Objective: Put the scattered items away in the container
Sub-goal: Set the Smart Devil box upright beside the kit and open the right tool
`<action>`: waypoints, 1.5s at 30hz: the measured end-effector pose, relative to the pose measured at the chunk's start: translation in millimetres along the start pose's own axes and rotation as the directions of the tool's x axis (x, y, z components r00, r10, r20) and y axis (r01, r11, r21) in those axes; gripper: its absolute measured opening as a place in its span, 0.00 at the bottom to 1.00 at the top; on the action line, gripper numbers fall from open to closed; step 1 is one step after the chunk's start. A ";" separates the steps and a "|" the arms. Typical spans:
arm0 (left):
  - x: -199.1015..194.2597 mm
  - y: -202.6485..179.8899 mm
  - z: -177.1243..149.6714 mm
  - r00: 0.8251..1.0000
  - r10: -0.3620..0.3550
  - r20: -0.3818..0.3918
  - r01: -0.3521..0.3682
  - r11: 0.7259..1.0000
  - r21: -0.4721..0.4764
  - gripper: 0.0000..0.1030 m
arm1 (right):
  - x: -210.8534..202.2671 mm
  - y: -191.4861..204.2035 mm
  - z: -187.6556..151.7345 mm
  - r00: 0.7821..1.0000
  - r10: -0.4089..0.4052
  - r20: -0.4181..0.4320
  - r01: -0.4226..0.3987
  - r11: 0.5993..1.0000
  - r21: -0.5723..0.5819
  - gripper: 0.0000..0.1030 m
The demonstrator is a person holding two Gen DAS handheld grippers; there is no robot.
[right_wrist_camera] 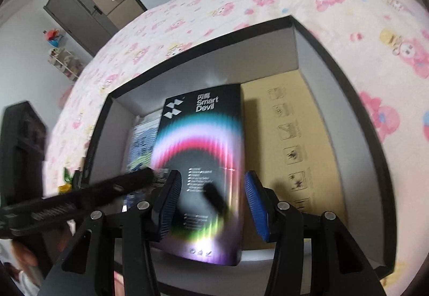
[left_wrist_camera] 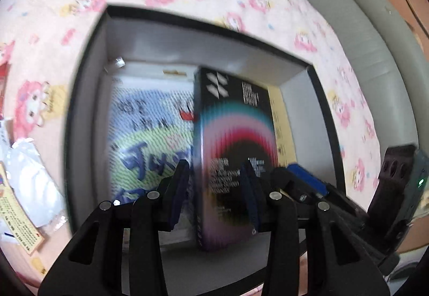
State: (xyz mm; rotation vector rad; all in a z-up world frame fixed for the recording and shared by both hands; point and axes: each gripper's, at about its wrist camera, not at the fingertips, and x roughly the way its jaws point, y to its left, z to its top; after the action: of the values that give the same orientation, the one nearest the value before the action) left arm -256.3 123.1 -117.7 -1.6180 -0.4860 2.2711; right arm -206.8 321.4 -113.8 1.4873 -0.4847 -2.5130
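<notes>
Smart Devil box [right_wrist_camera: 203, 162] sits inside the container [right_wrist_camera: 316, 60], between a printed bag [left_wrist_camera: 150, 130] and a tan carton [right_wrist_camera: 295, 151]. Its long axis runs straight away from both grippers, logo end far. Right gripper [right_wrist_camera: 211, 205] and left gripper [left_wrist_camera: 214, 194] both straddle its near end, jaws spread wide, no visible squeeze. Loose packets [left_wrist_camera: 32, 183] lie on the bed left of the container.

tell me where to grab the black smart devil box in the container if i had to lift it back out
Grip the Smart Devil box across its two long side edges near the close end, coming from above. It lies flat and long in the container, and the right gripper is already open astride that width.
</notes>
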 end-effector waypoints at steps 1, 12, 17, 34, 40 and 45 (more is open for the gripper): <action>-2.2 1.1 1.3 1.000 0.022 0.016 -0.022 1.000 -0.007 0.38 | 0.0 -0.1 -0.6 1.000 -0.013 -0.001 0.013 1.000 -0.004 0.44; 19.1 -4.2 -8.8 0.994 0.090 -0.055 -0.089 0.996 0.021 0.36 | 0.2 2.5 -4.1 0.997 -0.072 0.000 0.072 0.997 -0.025 0.44; 26.5 -14.9 -8.4 0.995 0.053 -0.084 -0.050 0.998 0.034 0.34 | 3.8 -1.3 -2.7 0.995 -0.098 -0.010 0.098 0.995 -0.011 0.44; -4.9 1.4 -6.0 0.999 0.031 -0.030 -0.031 0.999 0.009 0.34 | 12.7 59.4 -18.9 0.998 0.000 -0.058 -0.017 0.959 -0.282 0.46; 8.9 -5.8 -11.4 0.997 0.033 -0.072 -0.032 0.999 0.018 0.34 | 19.0 54.5 -19.1 0.993 -0.104 -0.052 0.084 0.954 -0.289 0.49; 16.2 -11.2 -12.2 0.996 0.013 -0.087 -0.012 1.000 0.013 0.34 | 16.6 41.0 -14.4 0.987 -0.156 -0.043 0.142 0.961 -0.239 0.49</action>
State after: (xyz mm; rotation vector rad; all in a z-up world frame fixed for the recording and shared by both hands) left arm -249.2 141.4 -130.1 -1.7105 -0.4404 2.1965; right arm -202.7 275.4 -118.8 1.5534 -0.0615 -2.5194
